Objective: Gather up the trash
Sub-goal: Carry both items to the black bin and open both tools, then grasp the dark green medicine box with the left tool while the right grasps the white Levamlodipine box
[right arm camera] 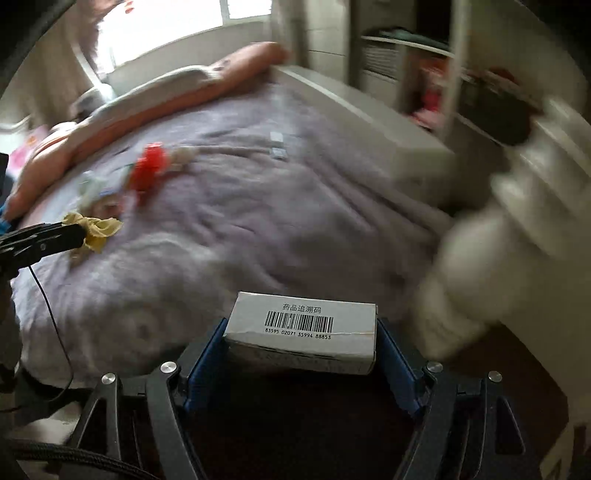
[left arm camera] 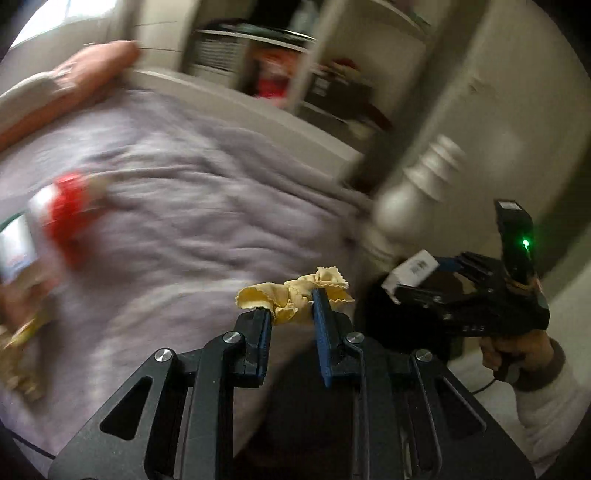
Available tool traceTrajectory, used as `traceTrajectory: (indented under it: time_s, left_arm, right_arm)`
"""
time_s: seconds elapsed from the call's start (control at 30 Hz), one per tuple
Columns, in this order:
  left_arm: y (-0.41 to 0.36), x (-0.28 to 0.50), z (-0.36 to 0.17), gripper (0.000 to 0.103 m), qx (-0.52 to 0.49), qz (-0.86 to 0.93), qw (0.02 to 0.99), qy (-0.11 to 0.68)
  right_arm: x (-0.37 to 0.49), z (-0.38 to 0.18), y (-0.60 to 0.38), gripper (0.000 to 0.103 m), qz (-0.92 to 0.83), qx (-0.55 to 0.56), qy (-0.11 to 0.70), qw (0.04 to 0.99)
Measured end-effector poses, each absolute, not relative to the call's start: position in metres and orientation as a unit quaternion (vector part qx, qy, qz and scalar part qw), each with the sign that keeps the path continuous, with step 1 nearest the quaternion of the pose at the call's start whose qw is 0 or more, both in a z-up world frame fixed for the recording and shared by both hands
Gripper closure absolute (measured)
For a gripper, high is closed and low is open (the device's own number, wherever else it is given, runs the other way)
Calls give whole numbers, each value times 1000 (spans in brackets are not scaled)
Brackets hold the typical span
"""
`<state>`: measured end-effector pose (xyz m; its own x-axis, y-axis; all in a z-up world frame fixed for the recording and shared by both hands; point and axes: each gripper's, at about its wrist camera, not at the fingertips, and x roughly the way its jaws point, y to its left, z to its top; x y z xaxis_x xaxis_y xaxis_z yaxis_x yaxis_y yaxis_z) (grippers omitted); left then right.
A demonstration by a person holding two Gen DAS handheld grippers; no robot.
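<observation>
Soft daylight from a blown-out window (right arm camera: 207, 29) lights my feeds, leaving the room evenly bright with faint shadows. Motion blur smears the bed (left arm camera: 177, 221), shelves (left arm camera: 280, 62) and a white post (right arm camera: 517, 258), while the barcode on the box (right arm camera: 301, 330) stays sharp. Fisheye curvature bends everything; black vignette fills the corners.

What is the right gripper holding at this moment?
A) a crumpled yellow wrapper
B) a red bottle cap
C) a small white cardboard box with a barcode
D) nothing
C: the right gripper is shut on the small white cardboard box with a barcode, while the crumpled yellow wrapper sits in the left gripper.
</observation>
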<state>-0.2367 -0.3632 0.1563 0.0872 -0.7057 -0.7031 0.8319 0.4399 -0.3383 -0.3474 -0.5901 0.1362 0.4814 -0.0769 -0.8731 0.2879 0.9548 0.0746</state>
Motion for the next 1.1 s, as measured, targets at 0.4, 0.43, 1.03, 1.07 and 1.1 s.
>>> traceTrajectory:
  time_s: [0.4,0.43,1.03,1.07,1.1]
  left_arm:
    - [-466,-289,101,79,42,-630,575,519]
    - [-466,-288,99,78,32,-634,568,524]
    - [-377,-239,121,62,25,-538,699,470]
    - [-369,-236,121,62,32,-517,719,464]
    - [-357,-229,121,62,38,-484,745,458]
  right_arm:
    - [-415,108,-660,21,-128,245,510,815]
    - [-415,106,-656,21,-128,245,510,814]
    - [-371,161,-598,20,-133,120,449,875]
    - [-360,163,-589,20,-119,117,447,879]
    - [-350,164,-580,20,-107,113,446,881]
